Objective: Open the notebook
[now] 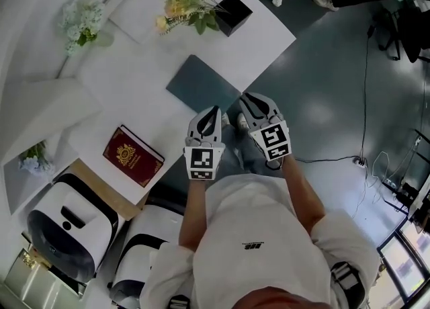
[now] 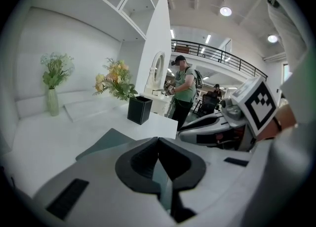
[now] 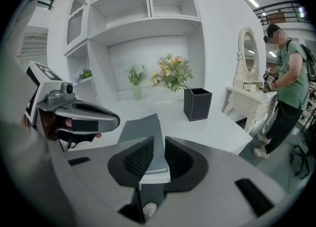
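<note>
One closed notebook (image 1: 201, 84), flat, long axis diagonal on table (image 1: 263, 40)

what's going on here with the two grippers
A person holds a gripper in each hand at the edge of a white table. The right gripper, jaws apart, lines up on the near corner of the closed grey notebook. The left gripper is shut and empty beside it.

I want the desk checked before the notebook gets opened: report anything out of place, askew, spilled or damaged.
Nothing is spilled or damaged. One thing stands out: the notebook lies right at the desk edge, and in the right gripper view its near end seems to overhang the floor.
</note>
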Motion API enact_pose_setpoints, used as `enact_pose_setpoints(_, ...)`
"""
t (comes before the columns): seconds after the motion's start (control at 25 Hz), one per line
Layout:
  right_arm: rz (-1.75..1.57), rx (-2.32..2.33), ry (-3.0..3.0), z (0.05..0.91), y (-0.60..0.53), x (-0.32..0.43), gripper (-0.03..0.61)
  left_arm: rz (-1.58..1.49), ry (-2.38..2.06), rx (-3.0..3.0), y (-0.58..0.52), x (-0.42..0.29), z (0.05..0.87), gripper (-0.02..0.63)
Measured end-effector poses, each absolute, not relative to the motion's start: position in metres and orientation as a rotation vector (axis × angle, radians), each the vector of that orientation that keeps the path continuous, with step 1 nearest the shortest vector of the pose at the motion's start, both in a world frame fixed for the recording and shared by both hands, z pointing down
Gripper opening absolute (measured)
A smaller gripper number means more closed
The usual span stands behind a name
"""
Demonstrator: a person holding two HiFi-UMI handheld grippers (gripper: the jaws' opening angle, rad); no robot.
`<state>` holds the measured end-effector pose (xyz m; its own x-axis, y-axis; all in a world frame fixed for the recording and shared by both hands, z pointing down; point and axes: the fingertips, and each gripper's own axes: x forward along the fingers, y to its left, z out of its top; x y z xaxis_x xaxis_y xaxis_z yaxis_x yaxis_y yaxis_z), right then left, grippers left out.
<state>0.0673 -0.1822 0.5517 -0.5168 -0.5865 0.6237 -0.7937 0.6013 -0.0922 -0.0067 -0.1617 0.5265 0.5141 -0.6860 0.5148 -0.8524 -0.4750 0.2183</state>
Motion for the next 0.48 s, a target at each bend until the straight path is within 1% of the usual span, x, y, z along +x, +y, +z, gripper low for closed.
enact_pose_setpoints(0.48,0.566,1.01,-2.274,0.593,-0.185,0.068,0.074,0.534,-1.254,2.271,-0.165,0.005,0.557,0.0)
